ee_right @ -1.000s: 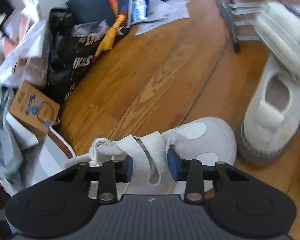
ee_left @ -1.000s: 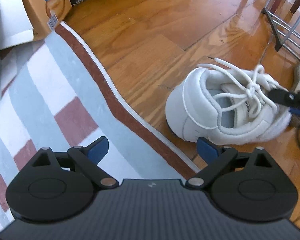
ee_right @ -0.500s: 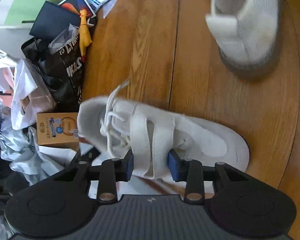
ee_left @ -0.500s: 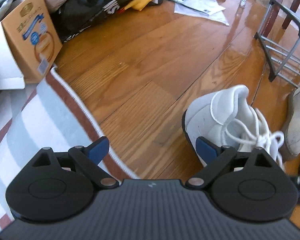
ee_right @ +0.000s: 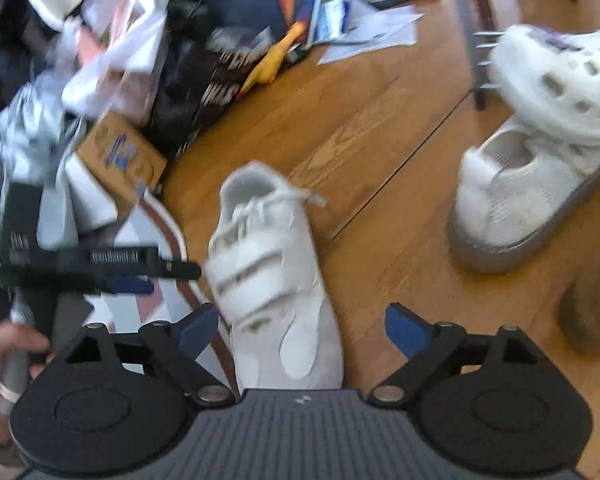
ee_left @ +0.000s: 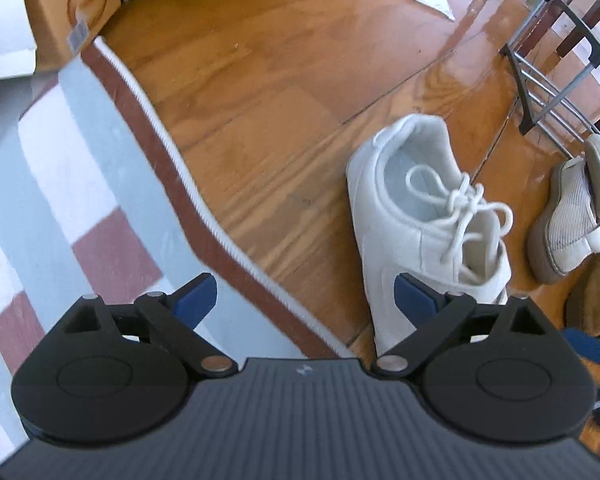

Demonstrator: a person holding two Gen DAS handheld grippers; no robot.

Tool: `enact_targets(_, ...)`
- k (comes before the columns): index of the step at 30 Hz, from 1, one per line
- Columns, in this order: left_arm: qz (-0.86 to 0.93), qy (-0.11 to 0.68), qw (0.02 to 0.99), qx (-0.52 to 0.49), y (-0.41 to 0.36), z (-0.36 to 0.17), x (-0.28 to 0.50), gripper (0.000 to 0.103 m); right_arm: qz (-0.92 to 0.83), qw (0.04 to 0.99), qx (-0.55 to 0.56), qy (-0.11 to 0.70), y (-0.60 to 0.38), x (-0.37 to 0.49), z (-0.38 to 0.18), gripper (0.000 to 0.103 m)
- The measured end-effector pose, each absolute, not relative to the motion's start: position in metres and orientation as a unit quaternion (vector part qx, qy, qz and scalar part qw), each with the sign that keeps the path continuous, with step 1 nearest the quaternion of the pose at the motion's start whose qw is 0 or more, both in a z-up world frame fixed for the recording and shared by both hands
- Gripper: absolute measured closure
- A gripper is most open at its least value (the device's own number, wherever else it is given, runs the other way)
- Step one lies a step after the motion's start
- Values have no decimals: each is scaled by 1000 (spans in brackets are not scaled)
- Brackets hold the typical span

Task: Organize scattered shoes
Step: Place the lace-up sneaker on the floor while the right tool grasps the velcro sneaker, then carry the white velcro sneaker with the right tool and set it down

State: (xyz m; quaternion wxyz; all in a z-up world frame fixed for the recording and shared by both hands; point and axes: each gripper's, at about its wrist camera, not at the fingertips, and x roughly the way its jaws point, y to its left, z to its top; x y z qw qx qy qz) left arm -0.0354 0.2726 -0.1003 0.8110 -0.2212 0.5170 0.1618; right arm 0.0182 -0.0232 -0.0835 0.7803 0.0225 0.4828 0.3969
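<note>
Wooden floor [ee_left: 284,92] fills both views, with a striped rug [ee_left: 60,184] at its left edge. On the boards stands a white sneaker [ee_right: 272,280], heel away from the right gripper [ee_right: 300,328], whose jaws are opening; the toe sits between the blue pads [ee_right: 404,330], which do not press on it. The left gripper [ee_left: 304,300] hangs over the rug's border with its jaws spread and nothing between them, the sneaker [ee_left: 428,220] just beside its right pad. Another pale shoe [ee_right: 528,196] lies farther right, under a white clog [ee_right: 560,84].
</note>
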Motion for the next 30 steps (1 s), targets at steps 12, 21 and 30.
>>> enact_targets(12, 172, 523, 805, -218, 275, -99, -43, 6, 426, 759, -139, 472, 30, -25, -117, 10)
enact_targets(21, 200, 512, 800, -240, 296, -91, -54, 6, 379, 739, -30, 556, 45, 2, -130, 8)
enact_targets(30, 201, 492, 817, -223, 298, -62, -58, 6, 299, 733, 153, 592, 30, 17, -86, 6)
